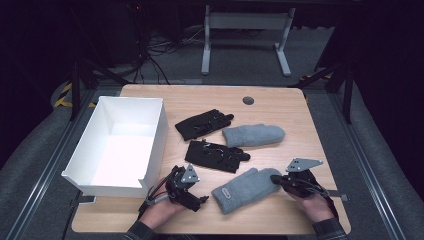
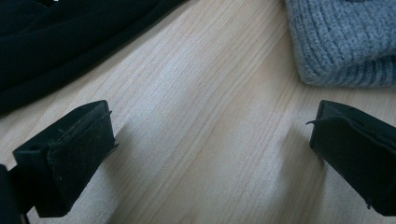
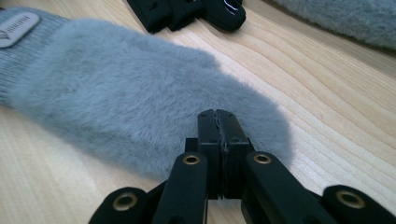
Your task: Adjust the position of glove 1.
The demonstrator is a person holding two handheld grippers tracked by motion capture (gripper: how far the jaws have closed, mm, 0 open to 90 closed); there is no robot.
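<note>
My high view looks forward and down from my side over the whole table [image 1: 280, 107]. My left gripper view sits low and close over bare wood, facing past its two jaws to a grey mitten's cuff [image 2: 343, 42]. My right gripper view looks along its jaws, very near that same grey mitten [image 3: 126, 88], which all three views share.

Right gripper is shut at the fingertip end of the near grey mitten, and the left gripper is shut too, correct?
Not quite. The right gripper is shut at the near grey mitten's fingertip end, but the left gripper is open, jaws wide apart over bare table, as the left gripper view shows.
</note>
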